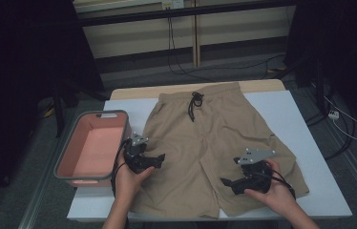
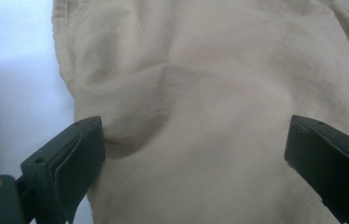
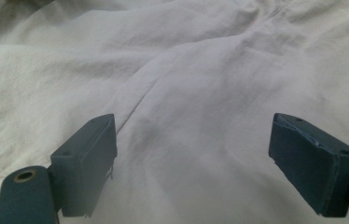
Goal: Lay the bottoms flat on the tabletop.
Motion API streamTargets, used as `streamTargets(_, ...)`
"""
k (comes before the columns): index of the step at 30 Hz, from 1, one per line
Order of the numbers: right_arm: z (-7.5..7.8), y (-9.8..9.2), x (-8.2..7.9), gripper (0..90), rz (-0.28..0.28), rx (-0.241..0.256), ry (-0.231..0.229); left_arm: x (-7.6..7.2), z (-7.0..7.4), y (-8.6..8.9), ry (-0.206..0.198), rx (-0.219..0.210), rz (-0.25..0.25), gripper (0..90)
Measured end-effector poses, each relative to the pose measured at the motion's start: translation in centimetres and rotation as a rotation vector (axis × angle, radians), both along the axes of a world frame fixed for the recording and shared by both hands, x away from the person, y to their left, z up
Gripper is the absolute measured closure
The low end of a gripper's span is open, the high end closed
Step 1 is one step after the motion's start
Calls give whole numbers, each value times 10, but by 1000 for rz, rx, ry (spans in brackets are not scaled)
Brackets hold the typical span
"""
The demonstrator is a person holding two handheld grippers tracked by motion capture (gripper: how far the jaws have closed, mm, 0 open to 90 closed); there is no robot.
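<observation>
Hovering wide open and empty over the shorts (image 1: 215, 143) spread flat on the desk (image 1: 305, 143), the left gripper (image 1: 160, 157) and right gripper (image 1: 225, 182) seem poised to start folding. Next, each must pinch a leg's fabric.

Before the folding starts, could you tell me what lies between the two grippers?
In the high view, only flat tan shorts fabric lies between left gripper and right gripper.
</observation>
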State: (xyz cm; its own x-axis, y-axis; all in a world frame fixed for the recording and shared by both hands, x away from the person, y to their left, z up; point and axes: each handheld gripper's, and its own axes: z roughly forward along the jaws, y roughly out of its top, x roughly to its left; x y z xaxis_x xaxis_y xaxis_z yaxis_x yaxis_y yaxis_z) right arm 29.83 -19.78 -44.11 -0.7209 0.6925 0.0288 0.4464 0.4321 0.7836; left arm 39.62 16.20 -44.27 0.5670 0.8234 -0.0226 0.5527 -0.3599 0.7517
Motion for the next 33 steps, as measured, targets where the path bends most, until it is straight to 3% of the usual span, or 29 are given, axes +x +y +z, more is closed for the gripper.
streamTargets(6,1,1,-1,154,6,-8,-4,1,-1,1,-2,3,4,49)
streamTargets(12,0,1,-1,154,7,-12,-5,2,1,4,-14,-24,25,52)
streamTargets(27,0,2,-2,152,22,-16,-4,7,-12,8,49,-19,37,57)
streamTargets(33,0,1,-3,152,23,-15,-3,7,-16,10,86,-16,31,107)
